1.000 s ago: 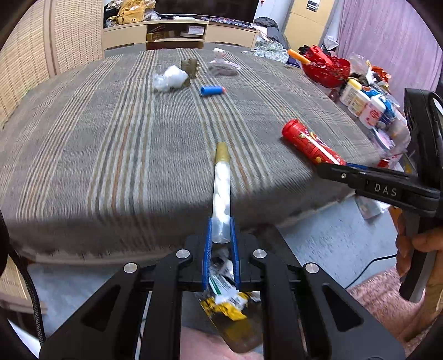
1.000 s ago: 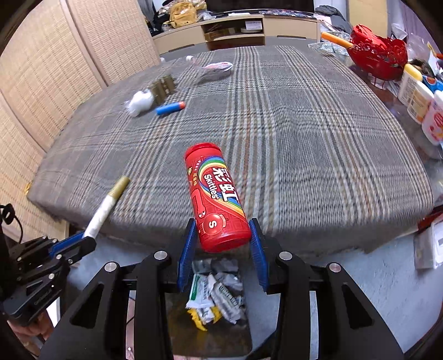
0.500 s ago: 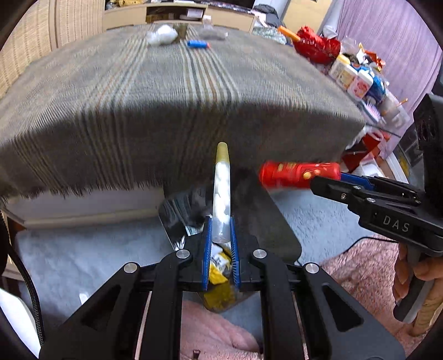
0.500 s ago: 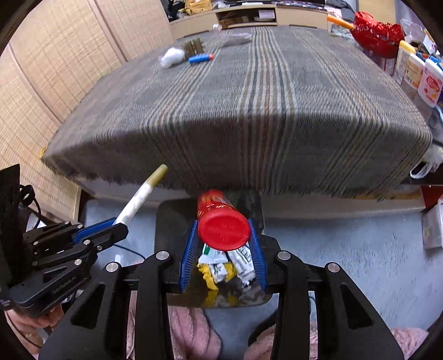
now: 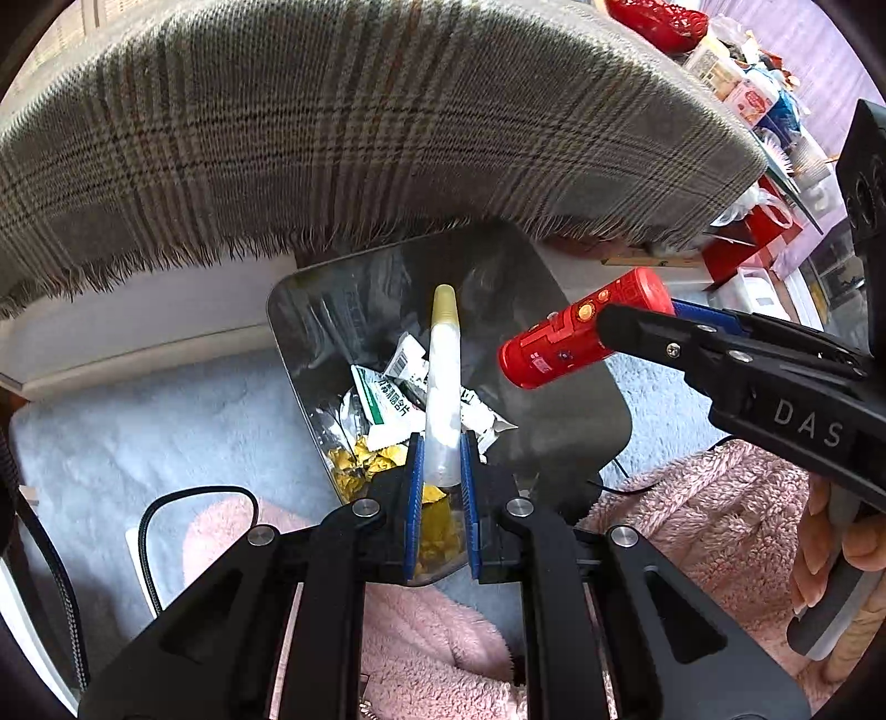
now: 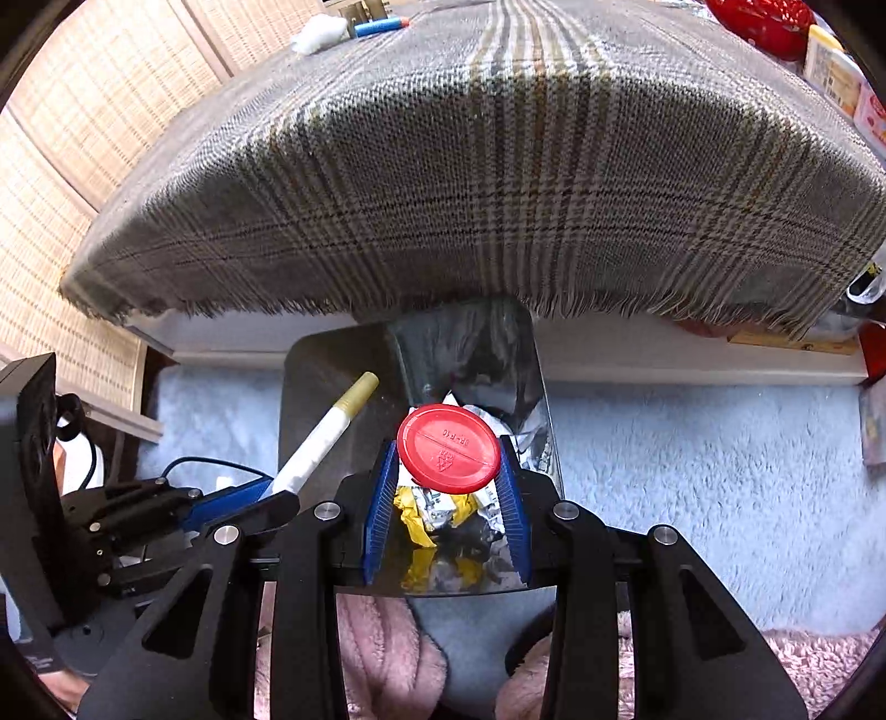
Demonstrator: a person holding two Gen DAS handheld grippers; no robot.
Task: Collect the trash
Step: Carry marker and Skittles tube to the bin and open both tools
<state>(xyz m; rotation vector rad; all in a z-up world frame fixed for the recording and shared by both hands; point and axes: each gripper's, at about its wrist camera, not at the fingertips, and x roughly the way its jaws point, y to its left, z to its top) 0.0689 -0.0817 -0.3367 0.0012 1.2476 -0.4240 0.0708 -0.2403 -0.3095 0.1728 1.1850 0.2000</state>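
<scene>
My left gripper is shut on a clear tube with a gold cap and holds it over the grey trash bin. My right gripper is shut on a red Skittles canister, tipped down over the same bin. The canister shows at the right in the left wrist view; the tube shows at the left in the right wrist view. Crumpled wrappers lie in the bin.
The plaid-covered table overhangs the bin's far side; a white wad and a blue item lie at its far end. Pale blue carpet surrounds the bin. Pink fuzzy fabric lies below. A black cable runs at the left.
Both grippers have come down from table height, past the table edge, over the bin, each keeping its item. The canister has tipped so its red lid faces the right camera.
</scene>
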